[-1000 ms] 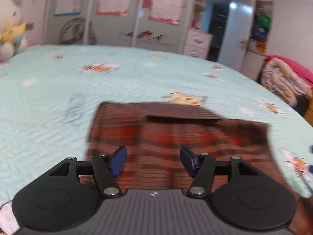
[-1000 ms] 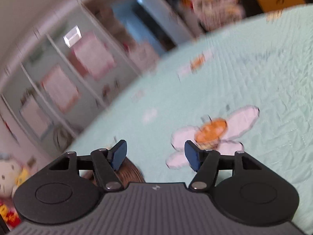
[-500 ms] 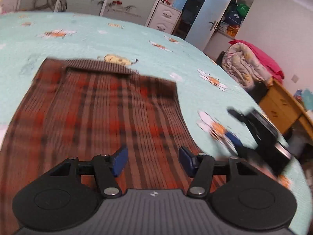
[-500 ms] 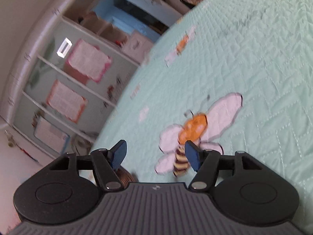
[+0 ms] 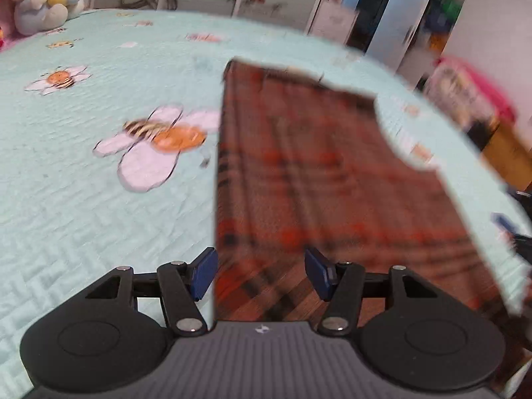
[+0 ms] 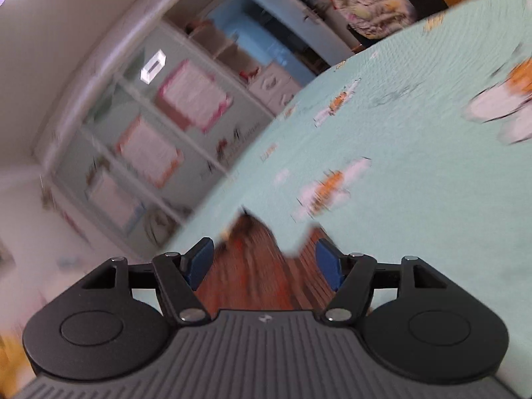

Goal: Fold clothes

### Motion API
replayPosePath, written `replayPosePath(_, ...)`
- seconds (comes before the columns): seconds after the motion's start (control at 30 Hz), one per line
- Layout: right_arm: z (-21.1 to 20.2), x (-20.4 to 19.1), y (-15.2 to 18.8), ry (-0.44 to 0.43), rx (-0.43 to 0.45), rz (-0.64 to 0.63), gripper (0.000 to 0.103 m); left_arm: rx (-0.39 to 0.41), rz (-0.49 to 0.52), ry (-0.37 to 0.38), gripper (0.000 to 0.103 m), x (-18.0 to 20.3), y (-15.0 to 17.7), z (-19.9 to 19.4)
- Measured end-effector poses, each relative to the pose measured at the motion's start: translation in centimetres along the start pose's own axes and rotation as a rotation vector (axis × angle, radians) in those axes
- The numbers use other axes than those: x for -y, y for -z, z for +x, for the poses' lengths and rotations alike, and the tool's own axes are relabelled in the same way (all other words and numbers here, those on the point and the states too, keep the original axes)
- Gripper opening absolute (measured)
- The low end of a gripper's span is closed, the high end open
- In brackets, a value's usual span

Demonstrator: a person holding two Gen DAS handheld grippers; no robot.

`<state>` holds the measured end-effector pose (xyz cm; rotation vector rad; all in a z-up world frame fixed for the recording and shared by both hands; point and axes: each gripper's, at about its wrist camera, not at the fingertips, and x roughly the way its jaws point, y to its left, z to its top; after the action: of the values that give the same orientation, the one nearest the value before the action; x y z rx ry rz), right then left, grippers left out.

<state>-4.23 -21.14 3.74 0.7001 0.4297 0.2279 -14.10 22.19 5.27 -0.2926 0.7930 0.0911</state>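
**Fingers spread on both grippers, nothing held, over a plaid garment on the bed**

The fingers [image 5: 203,272] of the left gripper [image 5: 261,272] stand wide apart with nothing between them, hovering above the near end of a brown-and-red plaid garment [image 5: 316,173]. The right gripper [image 6: 262,266] is likewise spread and empty, and it looks along another part of the same cloth [image 6: 252,266].

The garment lies flat on the bed [image 5: 83,199], a mint quilted cover printed with bees and flowers. It runs away from the left camera as a long panel. Its left edge is straight. Its right edge is stepped, and what may be a ribbed band lies at the far end. It may already be folded lengthwise, or it may simply be laid out; blur keeps the layers from being counted.

The risks, as I judge them:

- Both views are smeared by motion, so a pinch made at this speed could land off the hem and close on the quilt instead, dragging the cover into ridges.
- The knit looks soft and thick, so a shallow bite may take only the top layer and pull any existing fold askew.
- If one gripper lifts before the other, the straight left edge would skew.
- The right gripper shows at the right edge of the left view [image 5: 512,232], close enough that the two could knock together.
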Motion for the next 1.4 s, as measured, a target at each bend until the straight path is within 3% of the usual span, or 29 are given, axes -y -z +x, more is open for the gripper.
replayPosePath(0.13, -5.8, 0.6, 1.8, 0.126, -0.098, -0.171, 0.068, -0.032, 0.039, -0.031, 0.065, 0.4, 1.6, 0.7)
replayPosePath(0.37, -10.3, 3.3, 5.5, 0.191, -0.231, -0.224, 0.069, -0.017, 0.01, -0.04, 0.065, 1.4, 1.3, -0.6)
replayPosePath(0.57, -11.4, 4.1, 7.2, 0.086, -0.226, -0.238, 0.069, -0.026, 0.065, 0.011, 0.069, 6.2, 0.4, -0.2)
replayPosePath(0.63, -11.5, 4.0, 7.1, 0.043, -0.24, -0.236, 0.058, -0.022, 0.087, 0.031, 0.069, 8.4, -0.2, 0.2)
replayPosePath(0.67, -11.5, 3.9, 7.2, 0.042, -0.245, -0.24, 0.039, -0.004, 0.093, 0.032, 0.068, 9.5, -0.6, 0.1)
replayPosePath(0.7, -11.4, 3.9, 7.3, 0.046, -0.249, -0.243, 0.028, 0.014, 0.1, 0.032, 0.068, 10.6, -0.9, 0.0)
replayPosePath(0.87, -11.4, 4.0, 8.0, 0.047, -0.237, -0.26, 0.024, 0.05, 0.192, -0.08, 0.069, 13.8, -1.2, -0.6)
replayPosePath(1.03, -11.6, 3.9, 8.5, 0.039, -0.218, -0.274, 0.025, -0.036, 0.098, 0.064, 0.068, 12.5, -1.0, 0.1)
replayPosePath(1.07, -11.6, 3.6, 8.6, 0.042, -0.214, -0.289, 0.021, -0.048, 0.109, 0.097, 0.068, 13.1, -1.0, 0.3)
replayPosePath(1.1, -11.6, 3.3, 8.7, 0.046, -0.209, -0.305, 0.008, -0.052, 0.124, 0.138, 0.068, 14.2, -1.0, 0.5)
replayPosePath(1.13, -11.6, 2.6, 9.0, 0.047, -0.207, -0.342, 0.002, -0.062, 0.133, 0.195, 0.069, 15.3, -1.1, 0.9)
replayPosePath(1.23, -11.6, -0.4, 10.1, 0.046, -0.201, -0.482, 0.002, -0.118, 0.147, 0.331, 0.076, 19.0, -1.9, 3.3)
replayPosePath(1.4, -11.7, -5.3, 11.9, 0.044, -0.189, -0.716, 0.002, -0.079, 0.14, 0.343, 0.075, 22.9, -3.9, 7.6)
